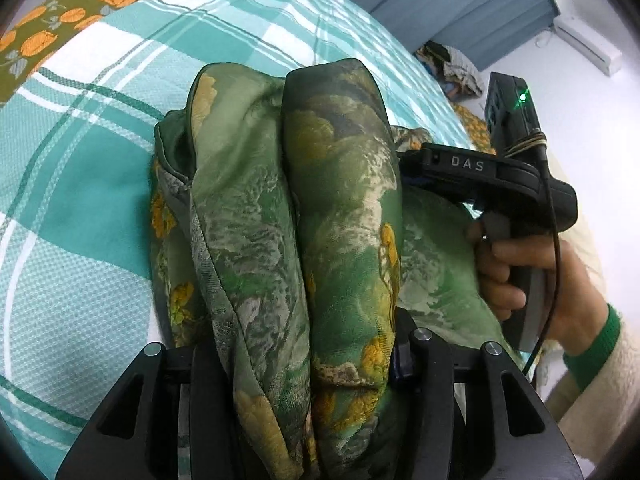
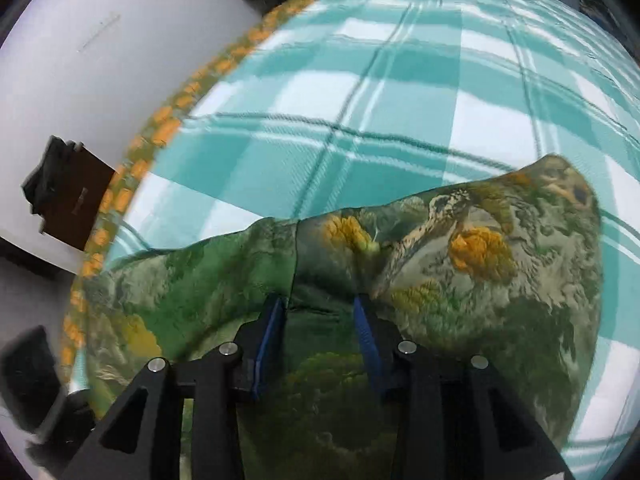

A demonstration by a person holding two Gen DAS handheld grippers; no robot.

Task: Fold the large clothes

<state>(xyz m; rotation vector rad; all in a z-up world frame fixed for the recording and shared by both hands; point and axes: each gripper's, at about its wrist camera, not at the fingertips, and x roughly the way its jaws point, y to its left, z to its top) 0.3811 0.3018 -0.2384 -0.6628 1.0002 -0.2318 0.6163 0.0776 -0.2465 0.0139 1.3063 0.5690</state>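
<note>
Left gripper (image 1: 316, 360) pinching a thick bunched fold of the green garment (image 1: 320, 208), silky, landscape print with yellow-orange patches. Right gripper (image 2: 320, 320) spread, garment lying between its fingers. Garment sits crumpled on the teal-and-white checked bed (image 2: 360, 100).

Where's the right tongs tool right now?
In the left wrist view the right tongs sit at the right side, gripped by a hand, reaching into the green floral garment on the checked bedspread.
</note>
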